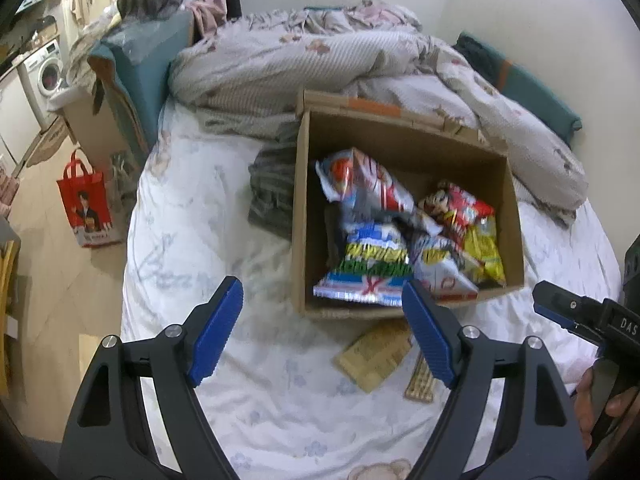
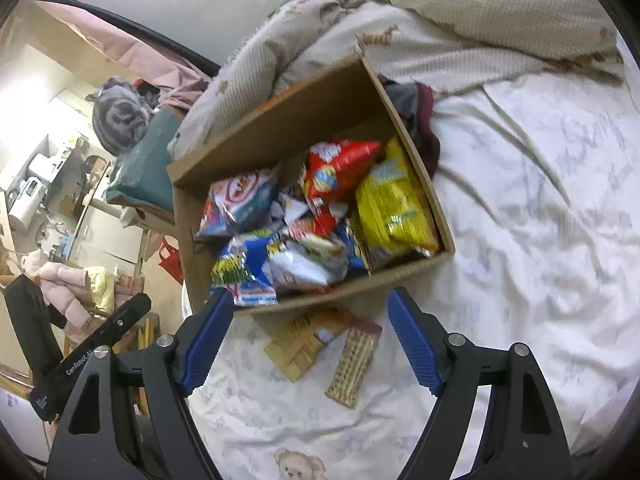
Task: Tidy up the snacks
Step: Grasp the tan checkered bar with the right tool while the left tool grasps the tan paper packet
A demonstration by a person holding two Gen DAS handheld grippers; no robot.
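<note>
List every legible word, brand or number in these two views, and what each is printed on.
"DAS": on the right tool's body, cut off at the frame edge.
"GenRobot.AI": on the left tool's body, last letters uncertain.
Snack bags in the cardboard box: print blurred, unreadable.
Red shopping bag: text too small.

Bare sheet (image 1: 240, 240) left of box (image 1: 304, 216) free; crumpled duvet (image 1: 320, 68) blocks behind.

Premises: a lived-in home bedroom. An unmade bed (image 1: 248, 208) carries a rumpled quilt (image 1: 320, 68). A washing machine (image 1: 46, 70) stands beyond the bed.
</note>
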